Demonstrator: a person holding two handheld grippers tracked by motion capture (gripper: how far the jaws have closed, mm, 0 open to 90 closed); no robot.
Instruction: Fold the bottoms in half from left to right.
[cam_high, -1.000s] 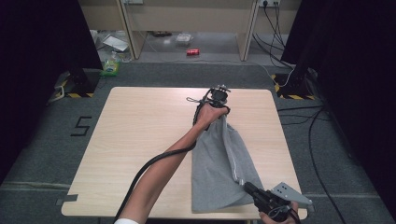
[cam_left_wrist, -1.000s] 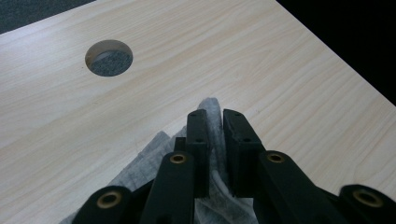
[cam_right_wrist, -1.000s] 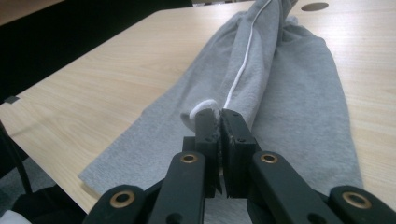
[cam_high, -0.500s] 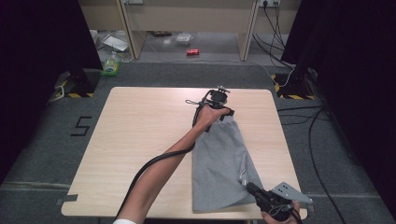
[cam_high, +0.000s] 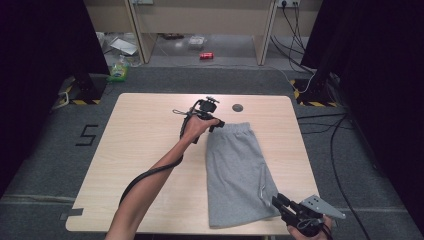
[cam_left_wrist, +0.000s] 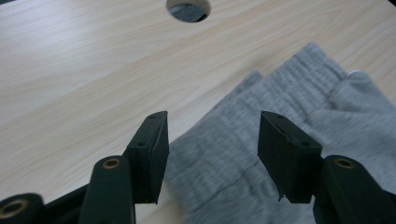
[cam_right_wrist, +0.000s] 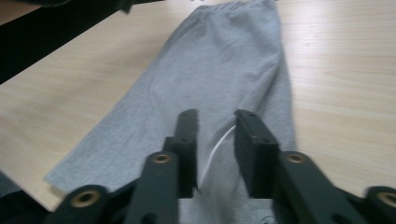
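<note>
From the high view, the grey shorts (cam_high: 237, 175) lie flat on the right half of the wooden desk (cam_high: 145, 145), waistband toward the far edge, hems close to the near edge. The left half of the desk lies bare. The left gripper (cam_high: 216, 125) sits at the waistband's left corner; the right gripper (cam_high: 276, 202) is at the near right hem, its hand cut off by the frame's bottom.

In the left gripper view, its jaws have just been opening and stand spread above the ribbed waistband (cam_left_wrist: 280, 93), pressing nothing; a round cable hole (cam_left_wrist: 188, 9) shows beyond.

In the right gripper view, the jaws, just opened partway, straddle blurred fabric and a white drawcord (cam_right_wrist: 219, 144); I cannot tell whether the pads touch it.
</note>
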